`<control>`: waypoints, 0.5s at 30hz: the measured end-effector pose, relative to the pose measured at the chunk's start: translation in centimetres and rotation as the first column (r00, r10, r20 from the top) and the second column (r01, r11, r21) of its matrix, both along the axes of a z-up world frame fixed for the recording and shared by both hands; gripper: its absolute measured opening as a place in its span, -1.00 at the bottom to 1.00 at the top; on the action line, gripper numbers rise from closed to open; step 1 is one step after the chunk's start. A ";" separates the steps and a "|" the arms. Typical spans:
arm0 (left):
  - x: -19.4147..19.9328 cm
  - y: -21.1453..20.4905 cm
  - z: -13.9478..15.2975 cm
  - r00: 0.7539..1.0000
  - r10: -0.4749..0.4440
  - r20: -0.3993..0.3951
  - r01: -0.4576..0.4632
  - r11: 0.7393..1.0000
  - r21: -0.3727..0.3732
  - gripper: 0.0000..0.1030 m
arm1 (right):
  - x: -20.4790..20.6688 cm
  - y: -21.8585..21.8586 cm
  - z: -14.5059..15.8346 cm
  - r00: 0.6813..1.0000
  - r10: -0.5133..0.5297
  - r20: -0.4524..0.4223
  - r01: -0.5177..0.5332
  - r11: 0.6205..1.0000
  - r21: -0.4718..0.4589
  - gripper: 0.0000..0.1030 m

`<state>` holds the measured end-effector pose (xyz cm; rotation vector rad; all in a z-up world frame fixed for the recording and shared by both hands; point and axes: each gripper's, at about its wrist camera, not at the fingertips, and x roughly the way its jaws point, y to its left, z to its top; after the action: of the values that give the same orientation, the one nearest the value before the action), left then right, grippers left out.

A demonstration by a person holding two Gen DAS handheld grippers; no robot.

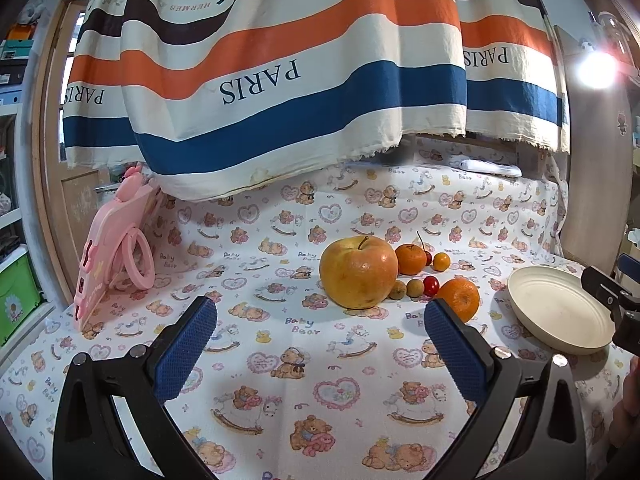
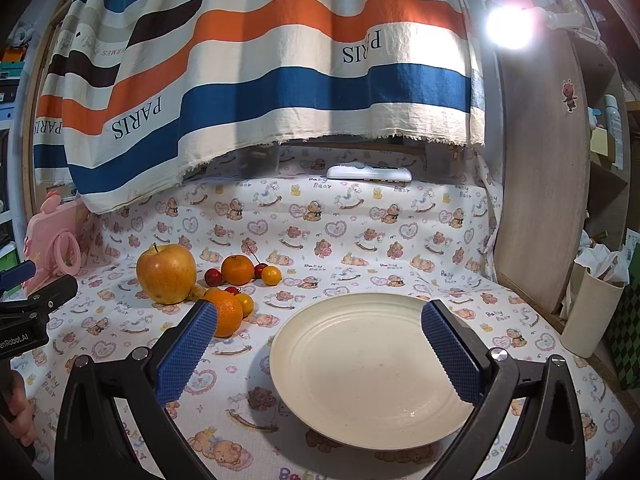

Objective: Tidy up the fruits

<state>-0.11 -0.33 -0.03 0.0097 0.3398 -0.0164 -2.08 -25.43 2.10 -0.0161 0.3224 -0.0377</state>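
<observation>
Across the bear-printed white tablecloth, nothing has been sorted yet: your cream round plastic plate sits bare, low and centre in the right wrist view and at the right edge of the left wrist view, and every fruit is off it.

Your left gripper has its blue-padded jaws spread wide and holds nothing; it points at the fruit cluster just right of centre in its frame. Your right gripper is equally wide apart and empty, and in its view the jaws frame the plate.

All the fruit is bunched together at centre-left of the right wrist view, beside the plate but apart from it. The large yellow-red apple with a short stem stands upright and is the biggest piece. Behind it sits a round orange mandarin, with a small yellow-orange kumquat just beside it. A second orange mandarin lies nearest the plate, partly behind your left jaw's tip. Between them are a glossy red cherry and two dull brownish little fruits, too small to identify.

By my reading, the whole task remains: each piece probably goes to the plate.
</observation>
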 end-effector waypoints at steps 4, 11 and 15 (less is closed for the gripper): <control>0.0 0.0 0.0 1.000 -0.001 0.002 0.001 1.000 0.000 1.00 | 0.0 0.0 0.0 1.000 0.000 -0.001 0.000 1.000 0.000 0.99; 0.0 0.1 -0.1 1.000 0.000 -0.002 0.000 1.000 0.000 1.00 | 0.0 0.0 0.0 1.000 0.000 0.000 0.000 1.000 0.000 0.99; 0.0 0.1 -0.1 1.000 0.000 -0.001 0.000 1.000 0.000 1.00 | -0.1 0.0 0.0 1.000 0.000 0.000 0.000 1.000 0.000 0.99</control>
<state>-0.10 -0.26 -0.09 0.0099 0.3409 -0.0169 -2.13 -25.46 2.06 -0.0160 0.3227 -0.0376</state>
